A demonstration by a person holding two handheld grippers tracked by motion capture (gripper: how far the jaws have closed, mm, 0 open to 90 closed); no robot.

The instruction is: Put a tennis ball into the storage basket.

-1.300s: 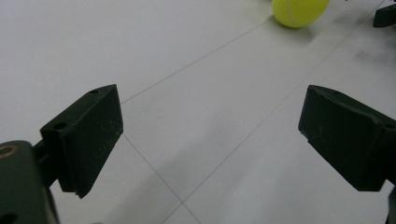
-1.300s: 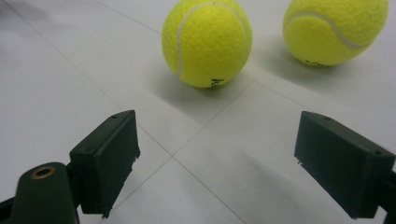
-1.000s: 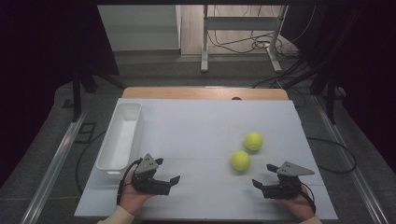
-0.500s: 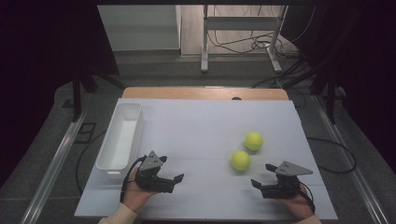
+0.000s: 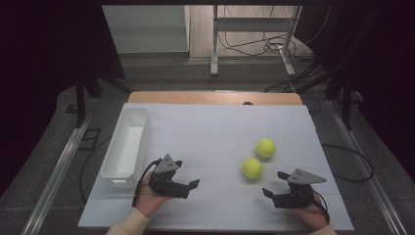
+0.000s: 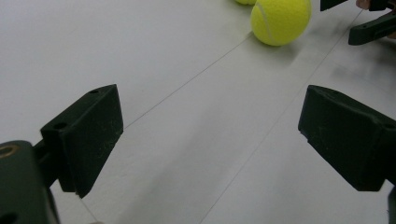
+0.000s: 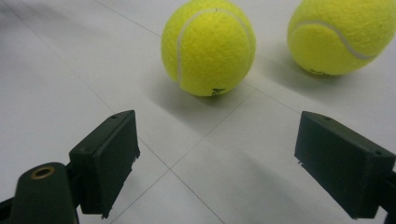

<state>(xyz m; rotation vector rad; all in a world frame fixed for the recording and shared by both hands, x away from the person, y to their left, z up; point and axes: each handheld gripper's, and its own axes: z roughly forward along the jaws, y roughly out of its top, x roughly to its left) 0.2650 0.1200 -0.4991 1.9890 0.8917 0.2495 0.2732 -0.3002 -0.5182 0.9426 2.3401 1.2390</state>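
- The left gripper (image 5: 195, 185), black with a grey three-cornered plate, is hovering low over the white table (image 5: 205, 132), its jaws standing wide apart with nothing between them.
- The right gripper (image 5: 267, 192) is sitting near the table's front edge, jaws likewise spread and empty, pointing at the nearer fuzzy yellow-green tennis ball (image 5: 252, 168).
- That nearer ball is resting on the table just ahead of the right gripper.
- The farther yellow-green tennis ball (image 5: 265, 148) is lying just beside it.
- A long white plastic tray (image 5: 120, 171) is standing by the left edge.
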